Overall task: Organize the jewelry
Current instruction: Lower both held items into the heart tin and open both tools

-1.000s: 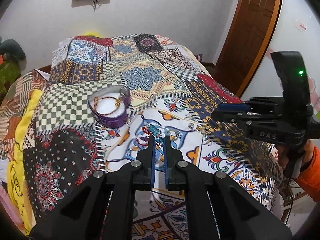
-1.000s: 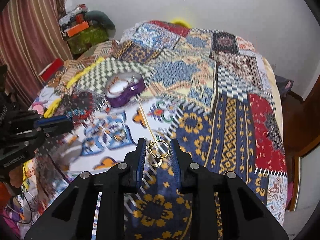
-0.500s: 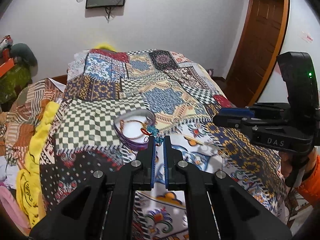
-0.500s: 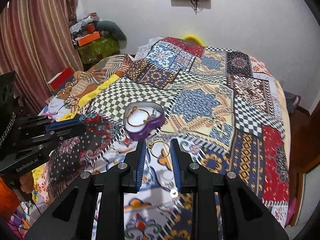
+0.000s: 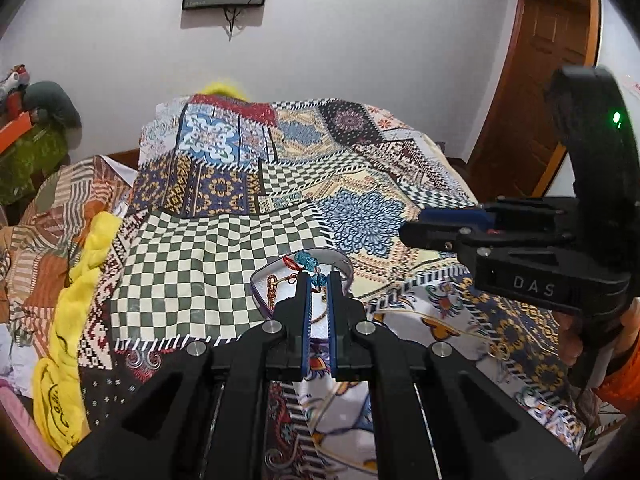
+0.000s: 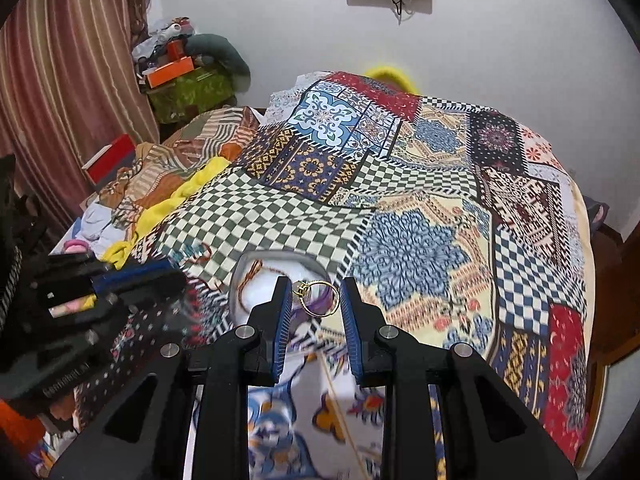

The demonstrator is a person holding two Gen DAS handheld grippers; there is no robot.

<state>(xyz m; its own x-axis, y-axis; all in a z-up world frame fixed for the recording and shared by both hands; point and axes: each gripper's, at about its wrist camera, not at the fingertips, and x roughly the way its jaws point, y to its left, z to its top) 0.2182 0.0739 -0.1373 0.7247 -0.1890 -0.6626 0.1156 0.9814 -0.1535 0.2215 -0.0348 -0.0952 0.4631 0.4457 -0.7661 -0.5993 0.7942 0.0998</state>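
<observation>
Left wrist view: left tongs pinch blue bead jewelry over purple box rim; right tongs clamp gold ring. Bed wide, free around. Label "DAS".

Bedspread: multicoloured patchwork, green-white checks. Heart-shaped box: purple. Ring: gold. Beaded earring: blue.

Between your right tongs sits a thin, shiny gold metal ring. Your left tongs pinch glossy blue glass-like beads. Just beyond lies a glossy purple box on the matt printed cloth bedspread.
</observation>
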